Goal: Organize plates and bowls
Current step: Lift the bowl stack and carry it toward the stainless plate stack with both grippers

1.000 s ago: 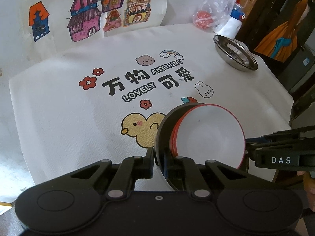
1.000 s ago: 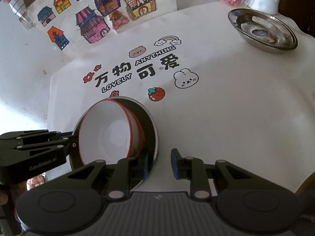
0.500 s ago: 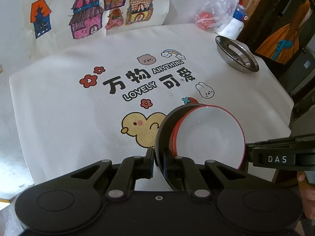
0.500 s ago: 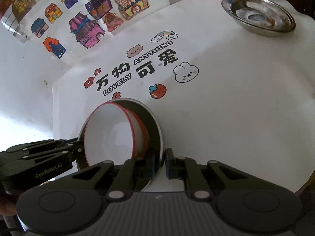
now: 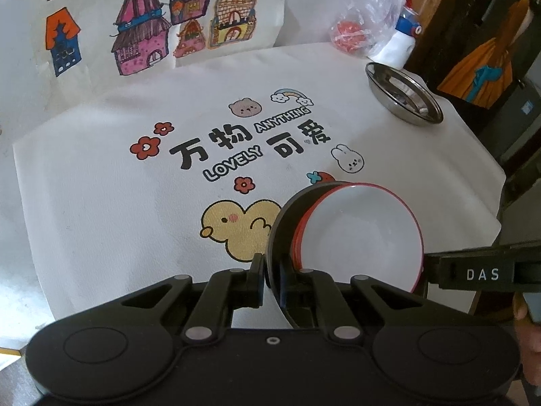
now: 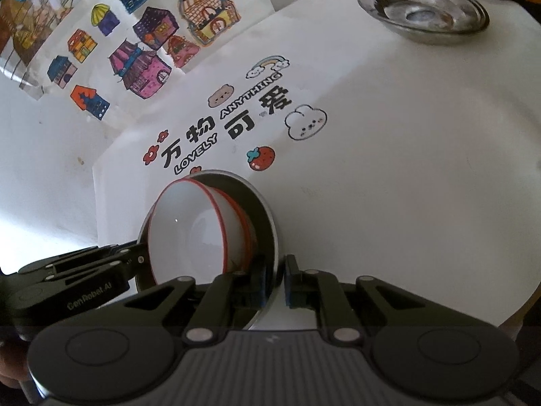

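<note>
A steel plate (image 5: pixel 278 237) carries stacked white bowls with red rims (image 5: pixel 365 230) near the table's front edge. My left gripper (image 5: pixel 272 282) is shut on the plate's rim on one side. My right gripper (image 6: pixel 274 282) is shut on the plate's rim (image 6: pixel 267 216) on the opposite side, with the bowls (image 6: pixel 189 233) showing inside it. The right gripper's arm (image 5: pixel 480 272) shows in the left wrist view, and the left gripper's arm (image 6: pixel 77 280) in the right wrist view. A second steel plate (image 5: pixel 404 93) (image 6: pixel 424 12) sits empty at the far right of the table.
The white tablecloth (image 5: pixel 101 186) has printed cartoons and lettering. A plastic bag with red items (image 5: pixel 358 30) and a white bottle (image 5: pixel 400 42) stand behind the far steel plate. Drawings of houses (image 5: pixel 142 40) hang on the wall behind. The table's right edge (image 5: pixel 487 155) drops off to dark furniture.
My right gripper has closed from open onto the plate's rim. The view from the right gripper has tilted. The left gripper has kept its hold.
</note>
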A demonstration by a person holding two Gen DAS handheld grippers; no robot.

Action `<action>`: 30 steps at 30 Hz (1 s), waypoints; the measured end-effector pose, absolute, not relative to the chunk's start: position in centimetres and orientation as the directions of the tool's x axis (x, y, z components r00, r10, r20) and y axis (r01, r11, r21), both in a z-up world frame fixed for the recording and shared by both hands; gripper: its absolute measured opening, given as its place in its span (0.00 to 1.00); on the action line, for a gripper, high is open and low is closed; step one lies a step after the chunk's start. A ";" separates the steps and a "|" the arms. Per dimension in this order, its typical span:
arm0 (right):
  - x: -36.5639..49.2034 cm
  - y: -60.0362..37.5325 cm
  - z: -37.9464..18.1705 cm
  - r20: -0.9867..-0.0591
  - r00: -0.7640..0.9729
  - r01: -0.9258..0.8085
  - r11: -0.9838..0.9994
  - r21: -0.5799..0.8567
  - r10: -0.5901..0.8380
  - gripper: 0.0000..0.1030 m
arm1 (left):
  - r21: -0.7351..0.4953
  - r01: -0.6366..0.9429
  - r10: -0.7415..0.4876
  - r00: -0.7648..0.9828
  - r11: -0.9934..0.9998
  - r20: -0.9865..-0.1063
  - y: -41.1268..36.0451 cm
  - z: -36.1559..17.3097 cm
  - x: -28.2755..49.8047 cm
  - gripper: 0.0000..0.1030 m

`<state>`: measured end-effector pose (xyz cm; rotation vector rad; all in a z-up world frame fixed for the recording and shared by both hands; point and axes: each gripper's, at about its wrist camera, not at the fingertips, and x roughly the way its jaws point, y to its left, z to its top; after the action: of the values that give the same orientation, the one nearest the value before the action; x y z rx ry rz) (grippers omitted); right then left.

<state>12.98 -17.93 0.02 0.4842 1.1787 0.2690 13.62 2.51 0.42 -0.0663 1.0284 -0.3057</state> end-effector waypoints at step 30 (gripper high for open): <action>15.8 -33.0 -1.0 -0.785 0.505 0.208 0.833 0.513 0.358 0.11 | -0.233 0.351 -0.388 0.480 0.907 -0.787 -10.5 2.5 19.9 0.06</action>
<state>15.79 -33.04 -0.99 0.6079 1.0551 0.0977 19.87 -10.51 2.50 -0.0416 0.9711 -0.4507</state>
